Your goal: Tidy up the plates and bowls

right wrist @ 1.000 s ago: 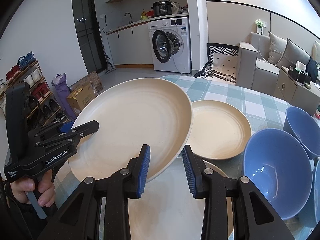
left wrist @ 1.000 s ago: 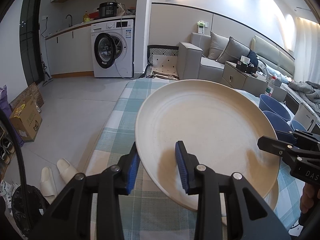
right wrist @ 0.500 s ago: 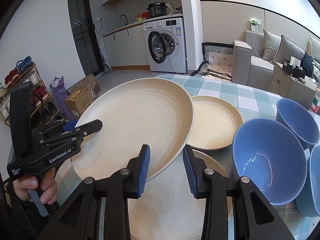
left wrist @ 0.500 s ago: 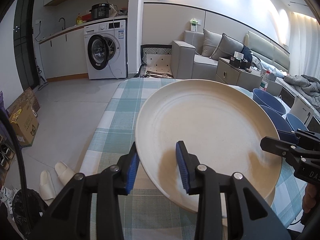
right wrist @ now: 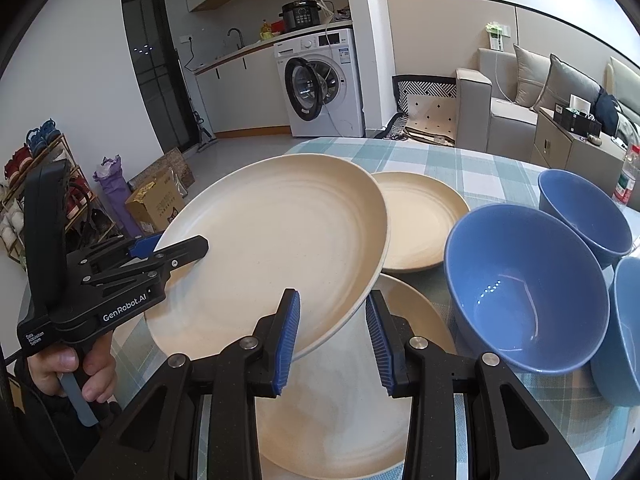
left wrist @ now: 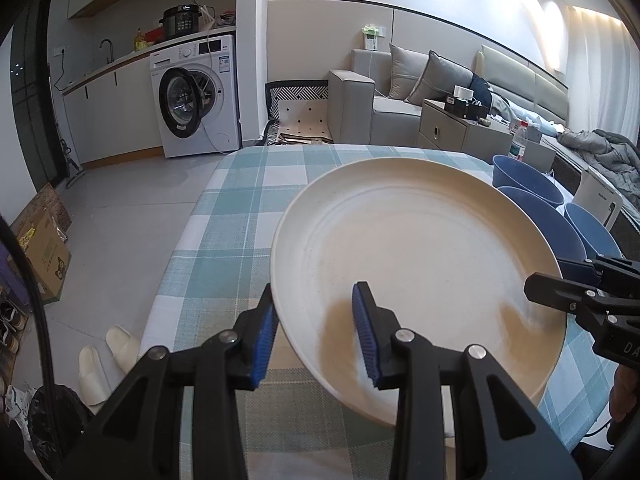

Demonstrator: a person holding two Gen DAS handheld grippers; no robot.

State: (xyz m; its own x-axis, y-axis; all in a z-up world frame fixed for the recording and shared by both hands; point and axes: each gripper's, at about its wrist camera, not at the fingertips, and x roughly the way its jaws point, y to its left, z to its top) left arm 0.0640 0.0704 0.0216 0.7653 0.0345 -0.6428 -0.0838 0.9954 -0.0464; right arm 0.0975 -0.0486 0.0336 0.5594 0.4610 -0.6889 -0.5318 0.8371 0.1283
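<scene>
A large cream plate point(left wrist: 420, 264) hangs tilted above the checked table point(left wrist: 240, 208), carried between both grippers. My left gripper point(left wrist: 316, 320) is shut on its left rim. My right gripper point(right wrist: 332, 332) is shut on the opposite rim of the same plate point(right wrist: 272, 248). The left gripper point(right wrist: 172, 248) shows in the right wrist view, with a hand on its handle. A second cream plate point(right wrist: 340, 420) lies on the table under the lifted one, and a smaller one point(right wrist: 416, 216) behind. Three blue bowls point(right wrist: 520, 280) point(right wrist: 580, 208) point(right wrist: 624, 320) stand to the right.
The table's left edge point(left wrist: 176, 248) drops to a tiled floor with slippers point(left wrist: 108, 352) and a cardboard box point(left wrist: 40, 248). A washing machine point(left wrist: 196, 96), a sofa point(left wrist: 400, 92) and a low cabinet point(left wrist: 452, 128) stand beyond the far end. A shoe rack point(right wrist: 36, 184) is at the left.
Both grippers keep their hold on the plate. The plate has drifted a little sideways over the table; the bowls and lower plates sit slightly higher and further left in the right wrist view.
</scene>
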